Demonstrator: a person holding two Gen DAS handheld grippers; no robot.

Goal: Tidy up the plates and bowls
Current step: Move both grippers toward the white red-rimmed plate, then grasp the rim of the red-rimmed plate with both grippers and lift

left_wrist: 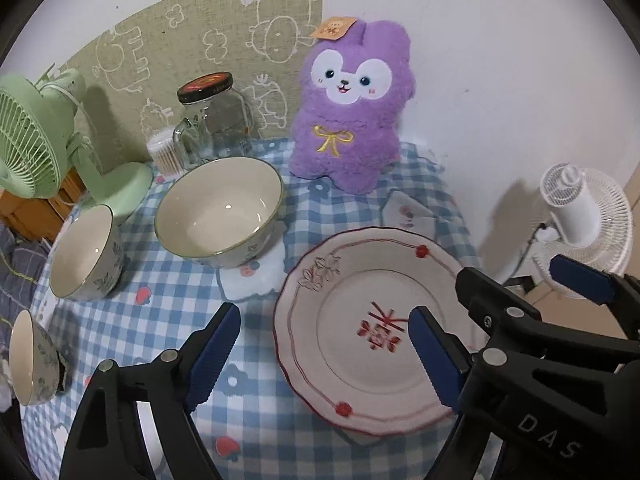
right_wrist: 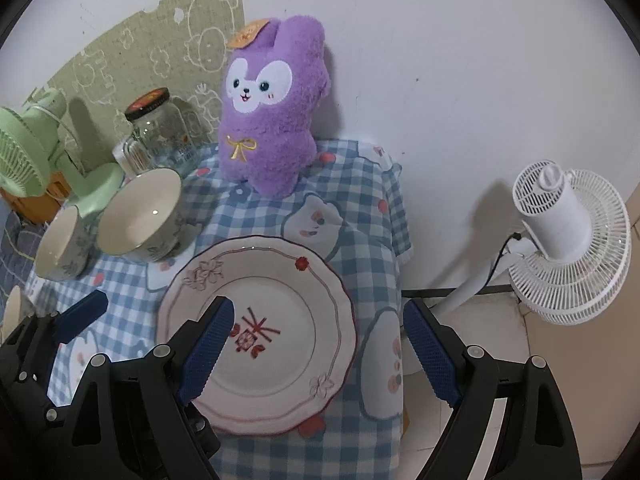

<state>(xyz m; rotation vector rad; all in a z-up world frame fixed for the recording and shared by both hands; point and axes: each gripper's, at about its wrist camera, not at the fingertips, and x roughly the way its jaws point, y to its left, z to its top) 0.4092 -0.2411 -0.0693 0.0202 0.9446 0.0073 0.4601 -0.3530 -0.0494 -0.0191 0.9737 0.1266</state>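
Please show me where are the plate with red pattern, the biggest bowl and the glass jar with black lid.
plate (right_wrist: pixel 280 344): right wrist view, on its flat centre, beside the red pattern.
biggest bowl (left_wrist: pixel 218 216): left wrist view, on its inner wall.
glass jar (left_wrist: pixel 224 120): left wrist view, on its clear body below the lid.

Open cloth (left_wrist: pixel 168 320) left of plate (left_wrist: pixel 360 380); bowls (left_wrist: pixel 216 212) crowding beyond.

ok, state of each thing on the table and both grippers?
plate: upright, empty, not gripped
big bowl: upright, empty
mid bowl: upright, empty
small bowl: upright, at the table edge, inside unclear
jar: lid on, looks empty
green fan: blades hidden by the grille
white fan: on the floor, faces away
left gripper: open, holds nothing
right gripper: open, holds nothing
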